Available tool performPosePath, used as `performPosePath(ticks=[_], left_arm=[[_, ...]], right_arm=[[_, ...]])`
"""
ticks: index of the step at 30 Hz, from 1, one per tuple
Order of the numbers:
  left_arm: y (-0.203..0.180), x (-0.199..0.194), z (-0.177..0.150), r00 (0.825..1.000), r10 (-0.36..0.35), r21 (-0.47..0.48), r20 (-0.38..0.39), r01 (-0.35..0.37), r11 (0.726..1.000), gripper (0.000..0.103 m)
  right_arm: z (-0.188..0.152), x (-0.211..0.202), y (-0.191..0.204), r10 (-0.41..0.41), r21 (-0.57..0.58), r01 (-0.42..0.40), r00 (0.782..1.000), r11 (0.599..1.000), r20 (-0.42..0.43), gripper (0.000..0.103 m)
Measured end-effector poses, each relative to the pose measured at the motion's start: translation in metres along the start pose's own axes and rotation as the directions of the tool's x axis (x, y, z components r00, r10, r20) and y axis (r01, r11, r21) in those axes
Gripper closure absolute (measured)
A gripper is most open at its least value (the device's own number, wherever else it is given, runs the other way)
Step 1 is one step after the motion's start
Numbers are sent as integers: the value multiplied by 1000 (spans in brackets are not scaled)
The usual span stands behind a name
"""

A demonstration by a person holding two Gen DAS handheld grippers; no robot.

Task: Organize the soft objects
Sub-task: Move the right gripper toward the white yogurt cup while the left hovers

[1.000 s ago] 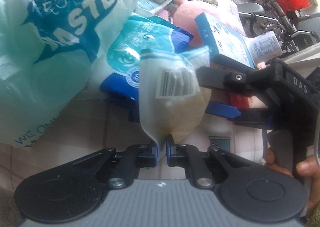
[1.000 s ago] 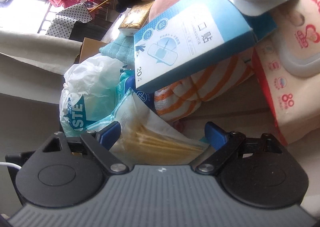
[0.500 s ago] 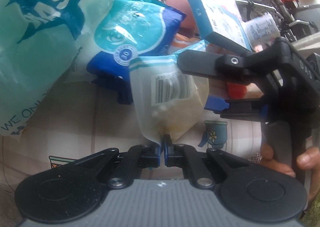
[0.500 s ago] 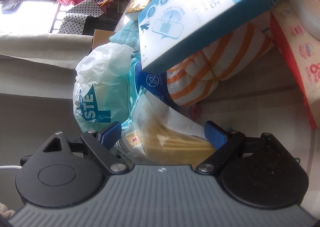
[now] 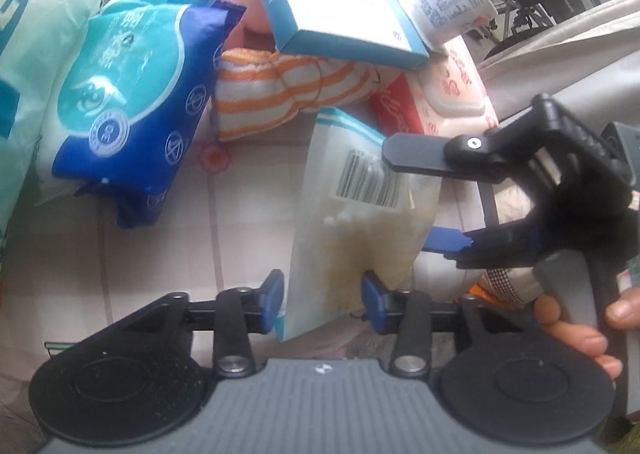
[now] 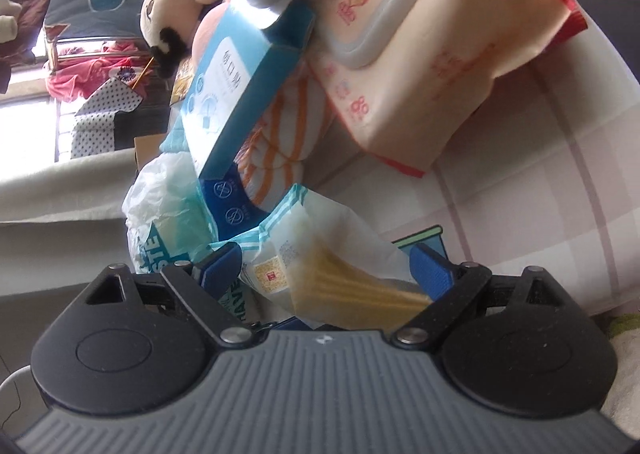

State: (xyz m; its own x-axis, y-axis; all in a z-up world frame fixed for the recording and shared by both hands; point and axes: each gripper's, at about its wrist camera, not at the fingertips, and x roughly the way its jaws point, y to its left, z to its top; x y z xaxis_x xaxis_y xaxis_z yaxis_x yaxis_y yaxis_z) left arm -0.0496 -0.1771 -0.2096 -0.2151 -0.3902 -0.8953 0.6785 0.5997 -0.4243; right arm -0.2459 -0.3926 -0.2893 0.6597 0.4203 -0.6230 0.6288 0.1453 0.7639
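Observation:
A clear packet of cotton swabs (image 5: 356,209) with a barcode and teal top lies on the checked cloth. My left gripper (image 5: 322,296) is open, its blue pads either side of the packet's lower end. My right gripper (image 6: 326,266) is open around the same packet (image 6: 320,254); it also shows in the left wrist view (image 5: 432,205), one finger above the packet and one below. Behind lie a blue wipes pack (image 5: 128,101), an orange-striped soft toy (image 5: 288,93) and a red-and-pink wipes pack (image 6: 404,65).
A blue-and-white box (image 5: 340,5) rests on the striped toy, with a white cup (image 5: 452,9) beside it. A teal-printed plastic bag (image 5: 24,53) fills the left. A plush doll (image 6: 168,13) sits at the back. A hand (image 5: 576,326) holds the right gripper.
My left gripper has opened and let go of the packet's lower end. The packet has come down onto the cloth, further right. The right gripper stays open around it.

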Motion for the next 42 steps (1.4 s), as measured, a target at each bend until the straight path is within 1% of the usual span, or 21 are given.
performPosePath(ticks=[1,3,8,10,12,14,16,18,19,20,22,25,29,32,34,35,36,37,38,41,42], left_arm=[[-1,1,2,1000,0,4,3,0,1000,47],[-6,7,0,1000,11,18,7,-11,1000,42],[-12,20,9,999,35,13,-30,-34,999,40],[-15,23,11,999,33,0,-33,-33,999,40],[-18,25,12,999,31,-10,-32,-31,999,39],[-20,26,12,999,40,-16,-34,-40,999,38],[-21,27,12,999,42,-27,-34,-43,999,38],[-22,29,13,998,46,-45,-31,-48,998,38],[-26,32,14,998,54,-55,-25,-55,997,38],[-27,33,14,998,61,-64,-25,-63,996,38],[-28,33,12,997,77,-81,-28,-79,994,38],[-31,36,10,995,96,-97,-25,-98,990,38],[-33,42,11,993,113,-123,-15,-114,986,38],[-37,49,11,992,124,-142,-4,-123,982,38],[-39,51,11,991,131,-151,1,-129,980,38],[-40,50,10,991,134,-153,4,-132,979,38],[-40,51,10,990,138,-154,6,-135,979,38],[-40,51,9,990,142,-155,8,-139,978,38],[-40,52,8,989,146,-156,9,-143,977,38],[-40,53,6,988,156,-158,11,-153,976,38],[-40,53,5,987,158,-159,12,-154,975,38]], right_arm=[[2,1,-2,-12,8,12,1000,1000,12,11],[6,3,-4,-12,19,11,1000,1000,28,11],[14,3,-2,-22,4,22,999,1000,38,12],[14,-5,6,-37,-37,38,998,999,45,12],[13,-23,19,-61,-106,67,996,992,65,12],[16,-56,28,-68,-182,84,994,980,88,12],[19,-78,44,-57,-256,86,991,963,119,12],[28,-96,61,-65,-343,125,981,931,182,12],[35,-102,68,-80,-394,166,971,904,225,12],[43,-105,74,-93,-438,205,960,875,265,12],[61,-101,83,-100,-487,248,946,837,309,12],[82,-91,90,-120,-511,285,936,811,332,13],[89,-99,107,-130,-584,353,912,731,389,13],[101,-87,117,-162,-616,384,908,688,385,14],[112,-73,116,-172,-617,367,919,696,354,30],[116,-65,115,-183,-608,365,922,705,341,51],[119,-59,112,-190,-597,358,926,718,326,54],[122,-55,108,-194,-582,343,932,737,305,54],[123,-53,103,-196,-556,339,933,759,302,55],[126,-62,92,-150,-485,284,943,827,296,56],[129,-66,86,-126,-445,242,953,862,275,56]])
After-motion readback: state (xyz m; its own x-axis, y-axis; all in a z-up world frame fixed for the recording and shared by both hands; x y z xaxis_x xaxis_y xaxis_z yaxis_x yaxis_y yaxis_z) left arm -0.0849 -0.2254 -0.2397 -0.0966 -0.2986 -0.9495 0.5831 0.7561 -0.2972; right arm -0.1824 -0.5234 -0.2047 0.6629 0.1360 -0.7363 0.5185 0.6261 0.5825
